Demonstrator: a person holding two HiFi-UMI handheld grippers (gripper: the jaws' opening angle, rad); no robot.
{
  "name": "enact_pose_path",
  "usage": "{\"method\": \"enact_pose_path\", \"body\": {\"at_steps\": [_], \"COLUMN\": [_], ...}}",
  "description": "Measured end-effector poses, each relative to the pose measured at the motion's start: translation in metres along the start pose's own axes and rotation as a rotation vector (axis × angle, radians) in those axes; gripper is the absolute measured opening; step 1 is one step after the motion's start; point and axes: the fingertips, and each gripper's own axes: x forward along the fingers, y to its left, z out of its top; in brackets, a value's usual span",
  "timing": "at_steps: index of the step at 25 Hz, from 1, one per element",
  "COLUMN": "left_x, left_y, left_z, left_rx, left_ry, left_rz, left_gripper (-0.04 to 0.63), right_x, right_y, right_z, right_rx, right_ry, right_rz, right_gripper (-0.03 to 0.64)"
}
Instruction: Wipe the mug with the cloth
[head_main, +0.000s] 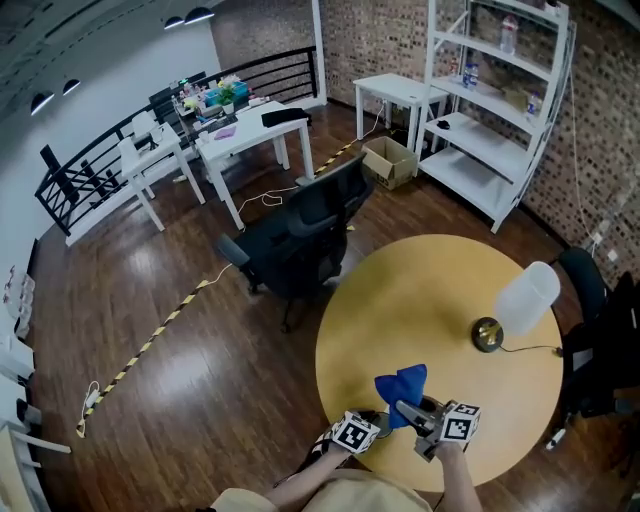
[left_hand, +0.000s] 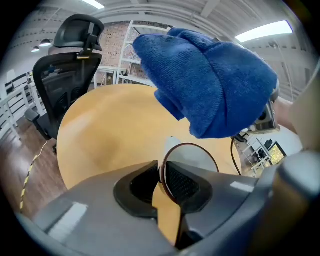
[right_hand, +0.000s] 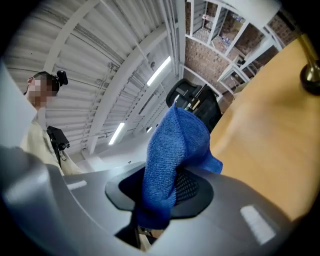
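Left gripper view is showing the left gripper (left_hand: 162, 174) pinching the thin wall of a round mug with a dark brown rim and a pale inside (left_hand: 196, 157). Its jaws are pressing nearly together on the rim, with one pad inside the mug and one outside. A blue knitted cloth (left_hand: 210, 85) is hanging bunched just above the mug, apart from the rim. The mug is sitting over the near part of the round yellow wooden table (left_hand: 110, 130); cannot tell whether it is resting on it.

Right gripper view is showing the right gripper (right_hand: 160, 186) clamping a fold of the cloth between its pads, the rest sticking up past the jaws.

Head view is showing both grippers side by side at the near edge of the table, the cloth between them. A lamp with a white shade and brass base (head_main: 515, 305) is standing at the table's right, well apart. A black office chair (head_main: 300, 235) is standing at the far side.
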Motion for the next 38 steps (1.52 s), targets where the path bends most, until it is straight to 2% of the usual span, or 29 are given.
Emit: {"method": "enact_pose_path", "body": {"at_steps": [6,11,14,16,20,25,31,35,38], "left_x": [0.025,0.027,0.026,0.025,-0.003,-0.076,-0.184,-0.239,-0.265], "left_y": [-0.003,-0.009,-0.017,-0.020,-0.015,0.006,0.000,-0.015,-0.023], "left_z": [0.020,0.024,0.029,0.029,0.070,0.164,0.273,0.305,0.312], "left_rx": [-0.001,0.075,0.124,0.113,0.073,0.059,0.166,0.248,0.236], "left_ry": [0.045,0.042,0.044,0.030,-0.130,-0.384,-0.692,-0.828,-0.909], "left_rz": [0.012,0.002,-0.021,-0.033,-0.029,0.006,0.034,0.076,0.053], "left_gripper": [0.061,0.068,0.131,0.176,0.244,0.249,0.306,0.318,0.318], "right_x": [-0.046,-0.073,-0.081,-0.083,-0.082,-0.068,-0.052,-0.058,-0.073], "right_y": [-0.010,-0.016,-0.015,-0.013,-0.004,0.026,0.072,0.098,0.107], "right_z": [0.020,0.037,0.047,0.051,0.065,0.105,0.158,0.181,0.192], "right_rx": [0.018,-0.003,-0.018,-0.025,-0.095,-0.320,-0.567,-0.678,-0.753], "right_ry": [-0.166,-0.266,-0.310,-0.326,-0.333,-0.299,-0.333,-0.391,-0.428], "right_rz": [-0.101,-0.181,-0.199,-0.203,-0.240,-0.332,-0.472,-0.589,-0.722], "right_gripper": [0.124,0.124,0.124,0.124,0.127,0.129,0.129,0.129,0.129]}}
